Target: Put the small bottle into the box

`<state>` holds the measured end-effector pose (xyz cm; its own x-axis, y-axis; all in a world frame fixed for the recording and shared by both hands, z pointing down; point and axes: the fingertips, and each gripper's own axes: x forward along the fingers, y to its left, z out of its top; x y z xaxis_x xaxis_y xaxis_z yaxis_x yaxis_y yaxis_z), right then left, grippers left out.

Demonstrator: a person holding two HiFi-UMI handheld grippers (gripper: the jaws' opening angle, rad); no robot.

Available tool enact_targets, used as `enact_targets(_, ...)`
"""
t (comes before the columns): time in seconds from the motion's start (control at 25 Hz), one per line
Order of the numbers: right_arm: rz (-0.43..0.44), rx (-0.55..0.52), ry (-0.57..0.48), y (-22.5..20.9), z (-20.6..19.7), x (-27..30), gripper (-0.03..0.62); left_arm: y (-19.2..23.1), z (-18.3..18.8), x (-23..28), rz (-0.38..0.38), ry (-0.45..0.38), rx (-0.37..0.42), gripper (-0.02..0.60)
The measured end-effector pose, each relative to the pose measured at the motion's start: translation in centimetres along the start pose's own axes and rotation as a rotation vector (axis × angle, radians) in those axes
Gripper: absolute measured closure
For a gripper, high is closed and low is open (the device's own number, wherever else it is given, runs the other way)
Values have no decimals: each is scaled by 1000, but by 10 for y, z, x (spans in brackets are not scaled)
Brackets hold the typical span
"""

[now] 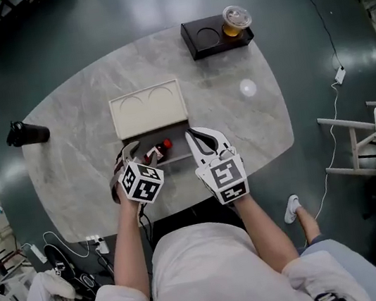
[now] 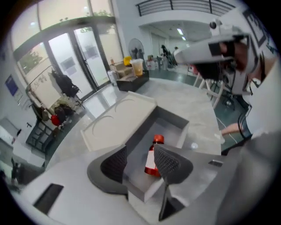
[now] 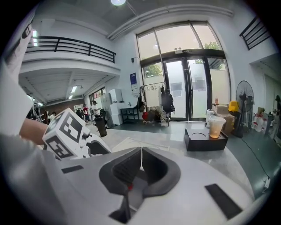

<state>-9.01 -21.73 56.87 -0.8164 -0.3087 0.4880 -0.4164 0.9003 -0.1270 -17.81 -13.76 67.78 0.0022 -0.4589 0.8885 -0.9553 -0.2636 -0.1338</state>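
Two others around box (image 1: 171, 132) (flask (image 1: 27, 133), tray (image 1: 200, 50))

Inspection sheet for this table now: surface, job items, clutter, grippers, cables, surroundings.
Surface: oval grey marble table.
Job's things: small red bottle lies inside open grey box; cream lid at its far side.
Clutter: black tray, amber drink cup, white disc, black flask at table's left edge.
Grippers: left gripper jaws apart above bottle, empty; right gripper jaws together, empty.
Cables: white cable on floor; power strip.
Surroundings: white frame.
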Motion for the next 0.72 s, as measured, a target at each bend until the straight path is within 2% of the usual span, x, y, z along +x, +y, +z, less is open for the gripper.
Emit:
enact_targets(0.16,28,-14,-13,13,5,-3,569,2,14,-36,5,-195,-266,533)
enact_targets(0.24,40,-21,-20,20,7,-4,569,5,14,-50,16,-268,-395,549)
enact_targets(0.32,50,-28,-17,27,7,-6,569,7,12,-63,45,-320,-482,557)
enact_targets(0.56,70,-44,6,45,2,-13,569,-1,3,-89,85,-403,-627,560)
enact_targets(0.72,61,-62,-80,48,25,-29,569,6,15,-124,160,-526,-637,561)
